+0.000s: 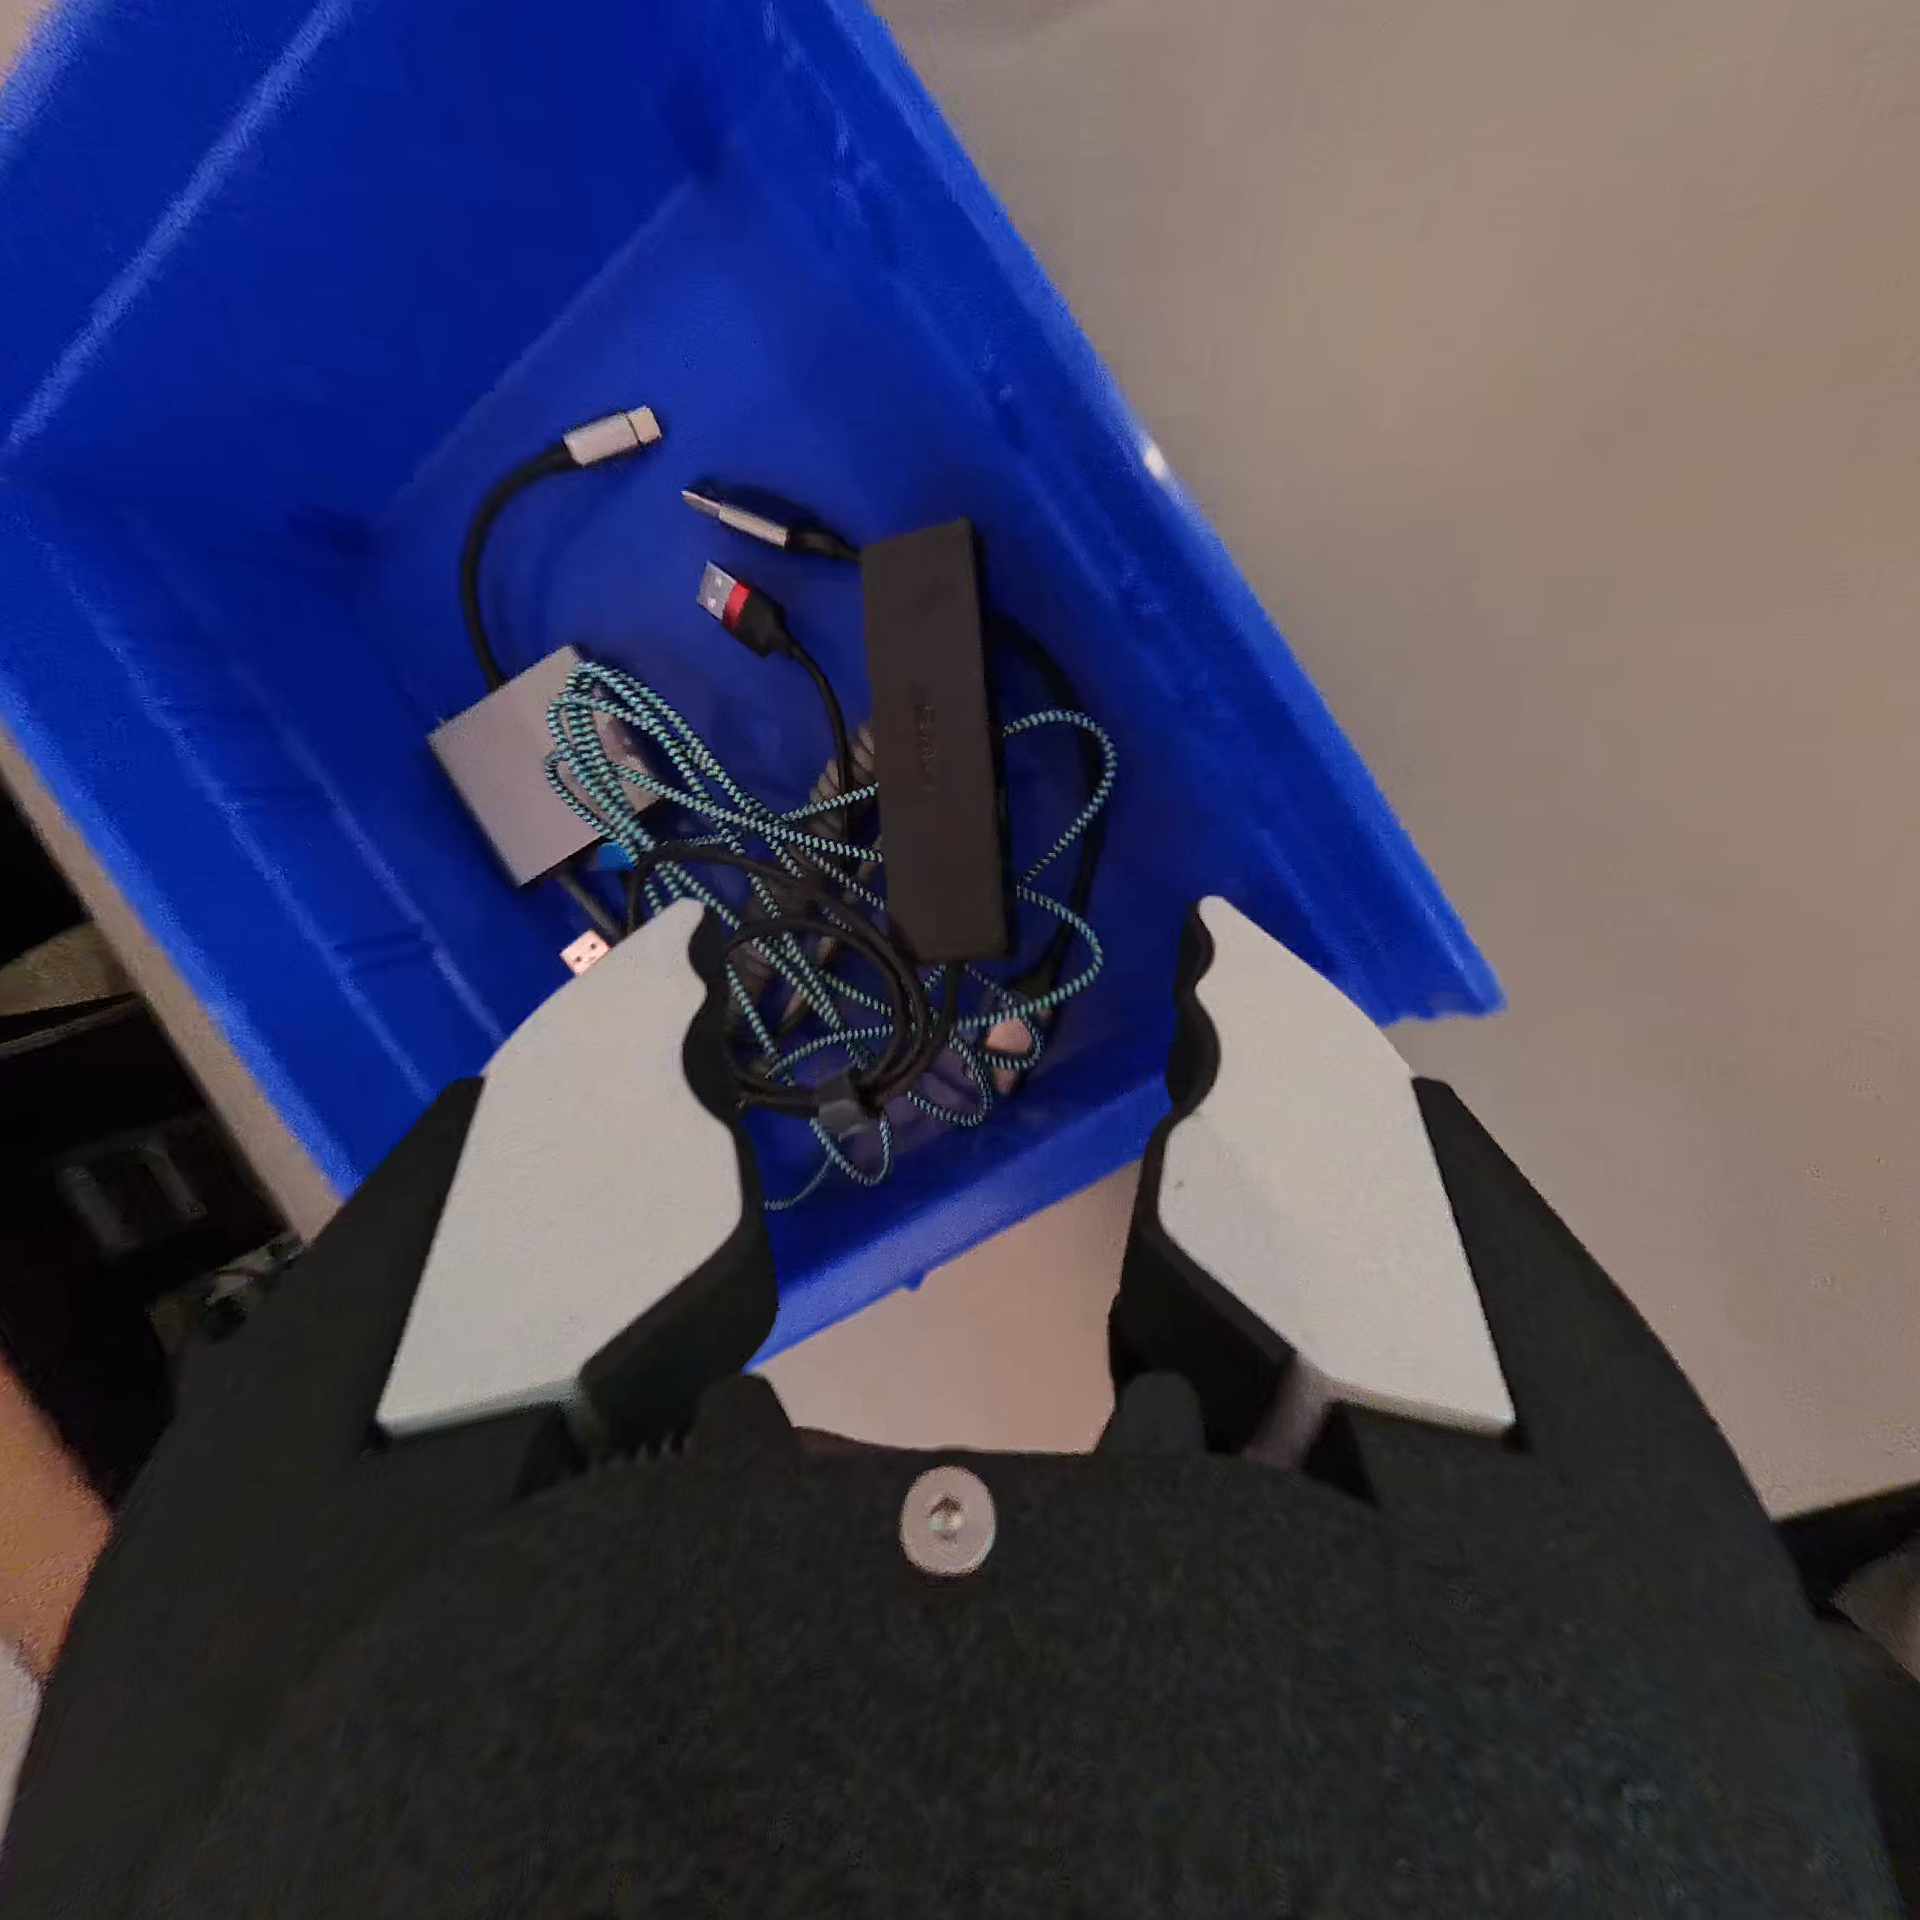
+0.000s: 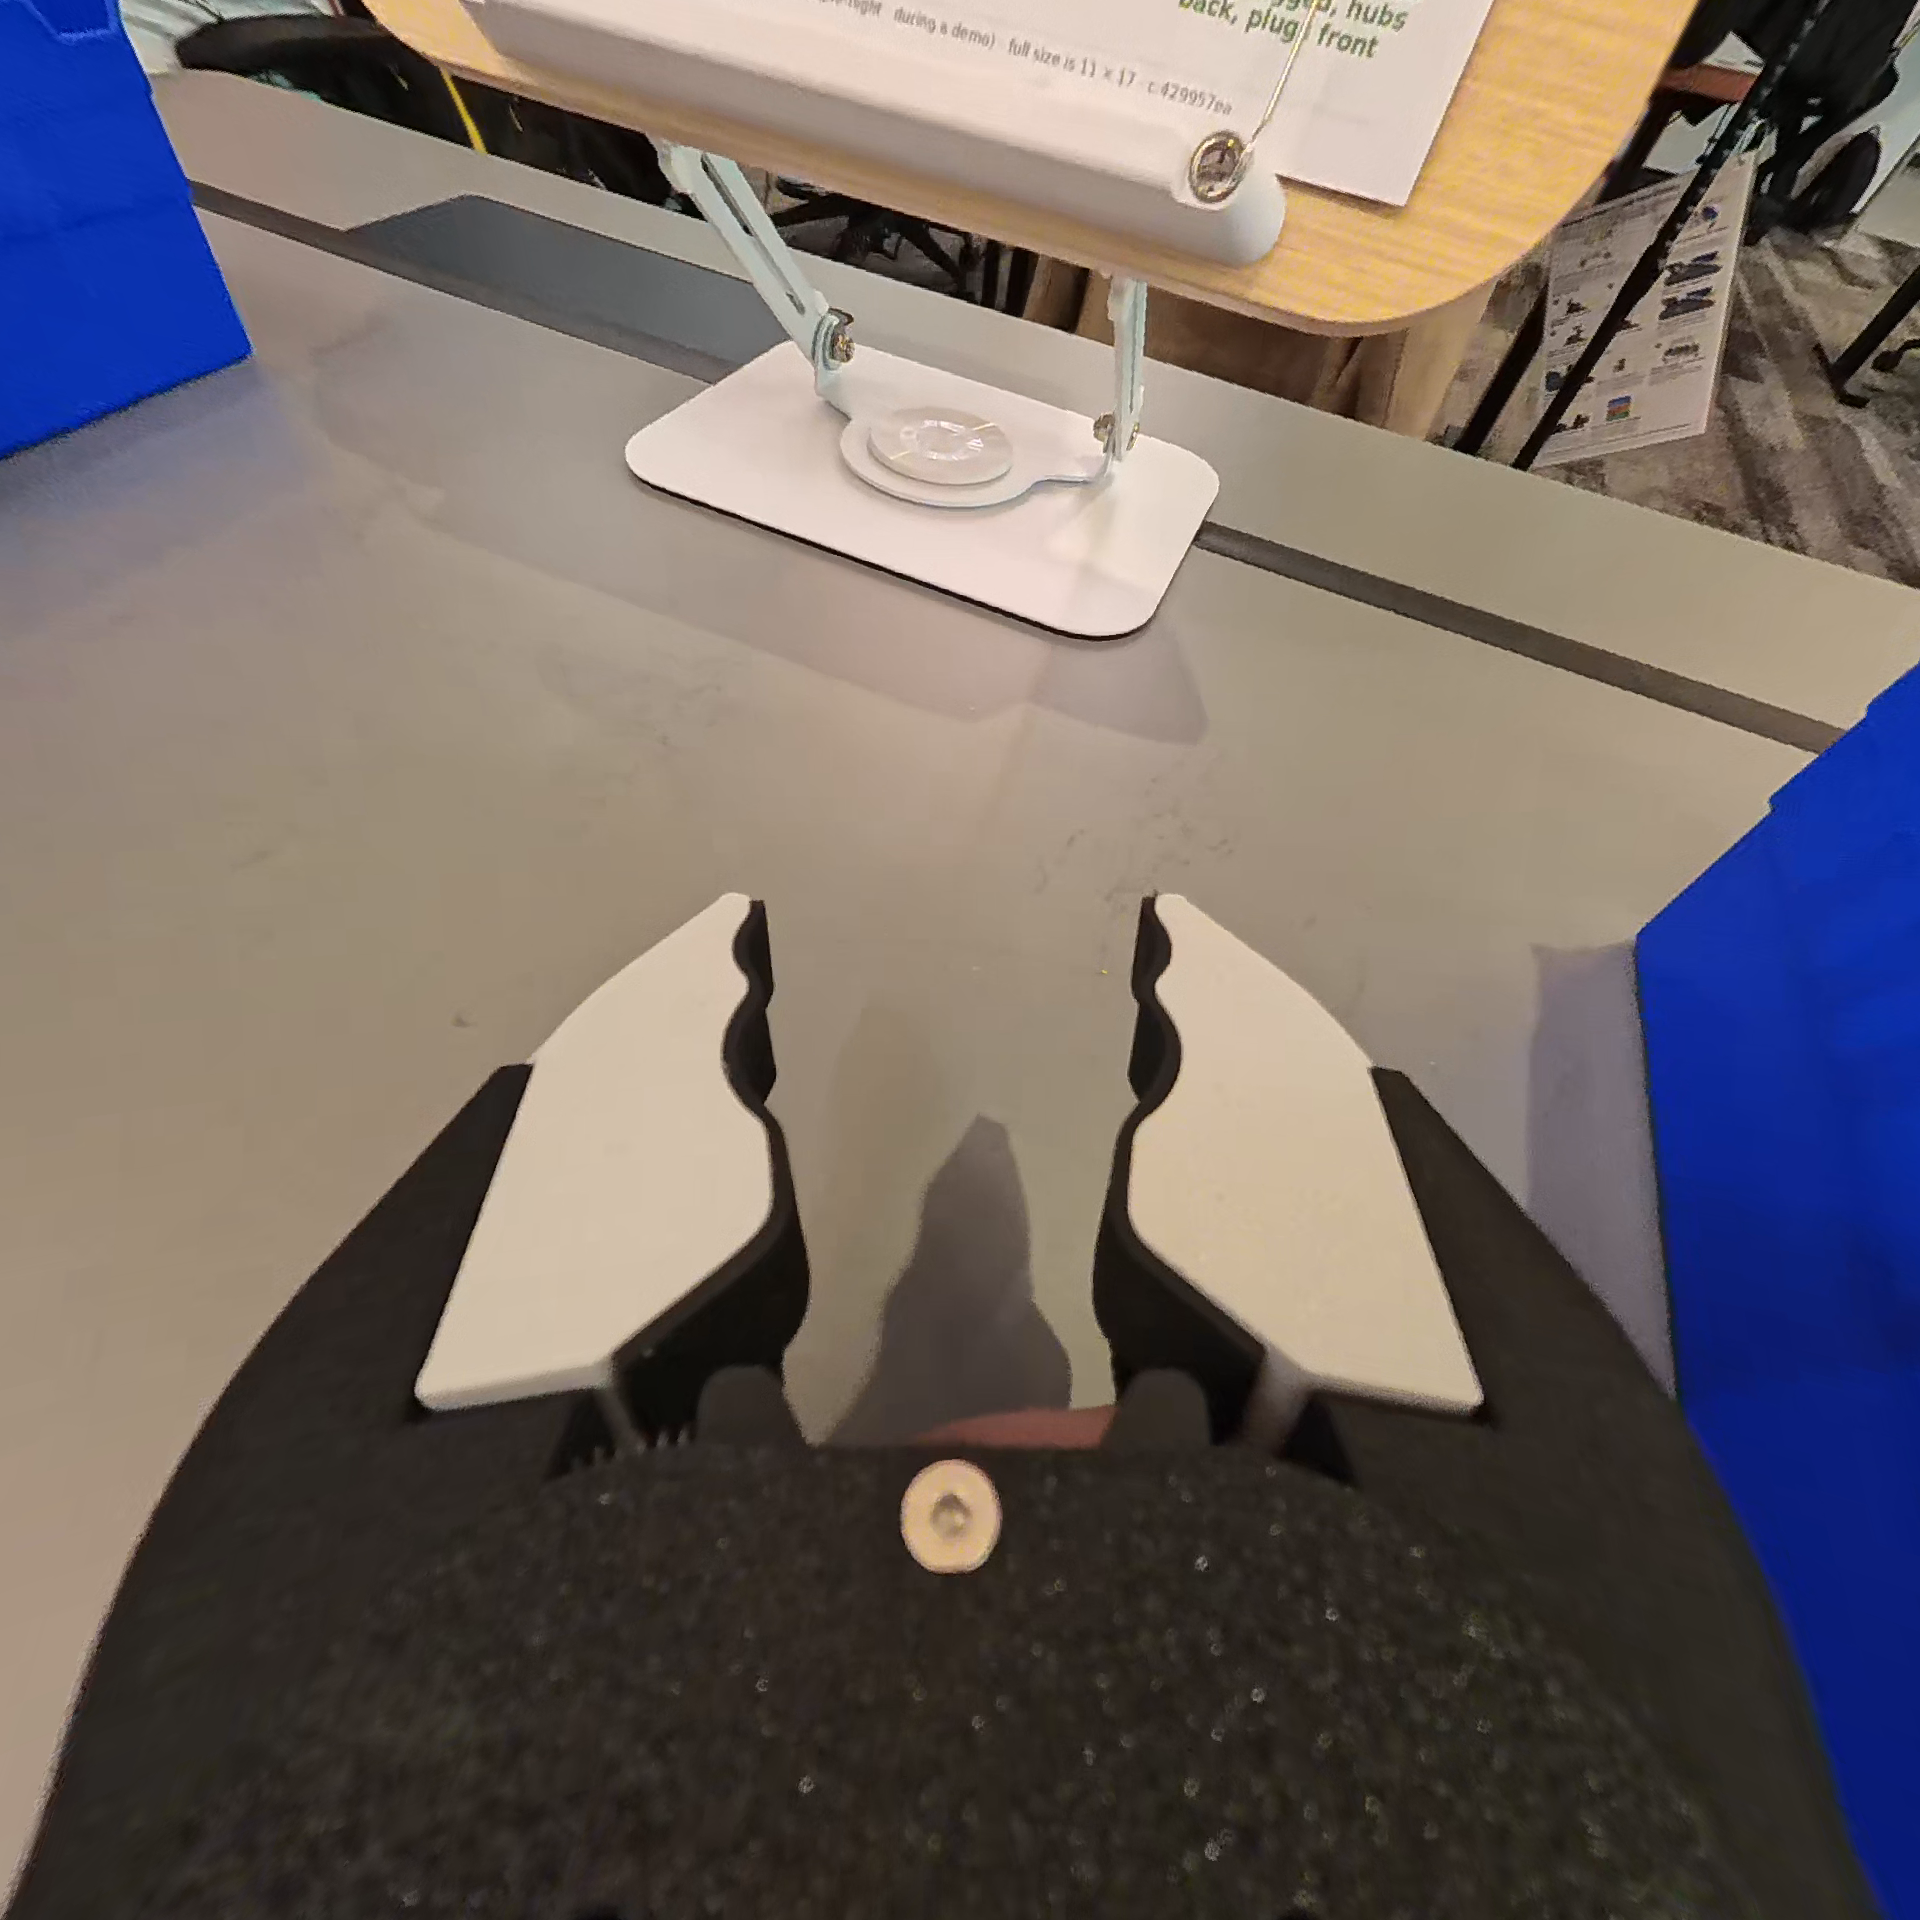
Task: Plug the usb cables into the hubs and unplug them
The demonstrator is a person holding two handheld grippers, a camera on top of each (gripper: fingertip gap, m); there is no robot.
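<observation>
While the left gripper hangs over the blue bin, its fingers are spread wide with nothing held — inside lie a black hub, a grey hub and tangled teal braided cables. Right gripper sits above bare grey surface, fingers wide apart and empty too — white stand farther off.

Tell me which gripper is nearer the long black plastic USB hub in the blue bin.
Left. The left gripper hovers open over the blue bin, just short of the black hub. The right gripper is open above bare grey table, no hub in view.
</observation>
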